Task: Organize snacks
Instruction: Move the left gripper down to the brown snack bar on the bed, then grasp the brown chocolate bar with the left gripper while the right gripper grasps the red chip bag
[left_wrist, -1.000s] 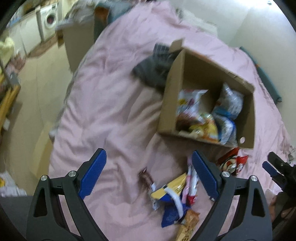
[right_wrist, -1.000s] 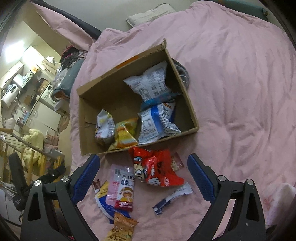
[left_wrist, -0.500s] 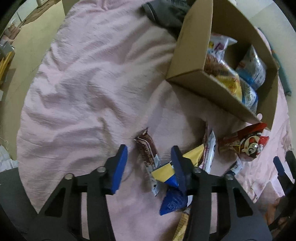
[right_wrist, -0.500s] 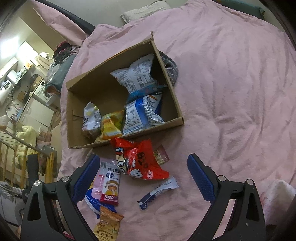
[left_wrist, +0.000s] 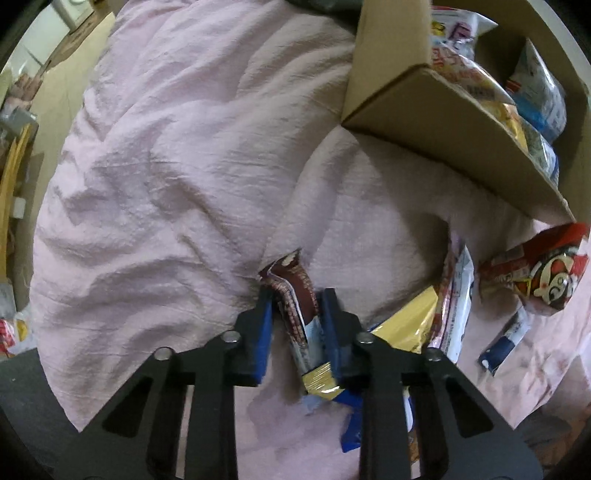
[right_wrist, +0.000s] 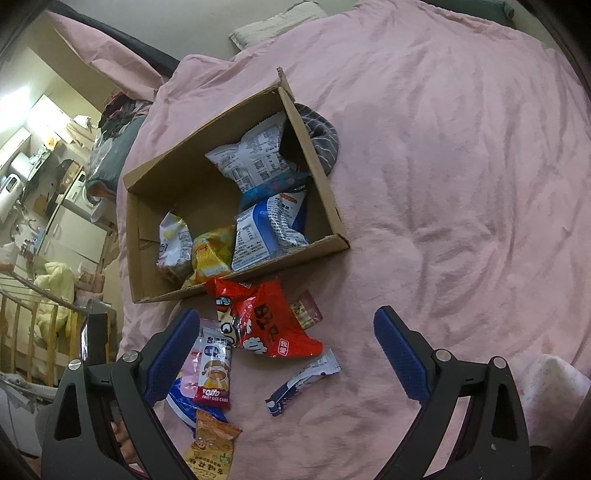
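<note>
Left tool (left_wrist: 295, 299) narrows, its jaws closing on a crumpled brown-and-white snack bar (left_wrist: 293, 295) lying on pink bedding (left_wrist: 166, 166).

The left gripper (left_wrist: 297, 325) is a matte black plastic frame of two angled arms, each pierced by long triangular cut-outs. A round silver screw head sits at each pivot, two on either arm. Its fingers (left_wrist: 260, 332) are lined on the inner faces with flat blue pads of a fine dotted texture.

The right gripper (right_wrist: 284, 358) is built alike: black arms with triangular openings, silver screws near the joints, and blue textured fingers (right_wrist: 397, 354) shaped as long rounded paddles.
</note>
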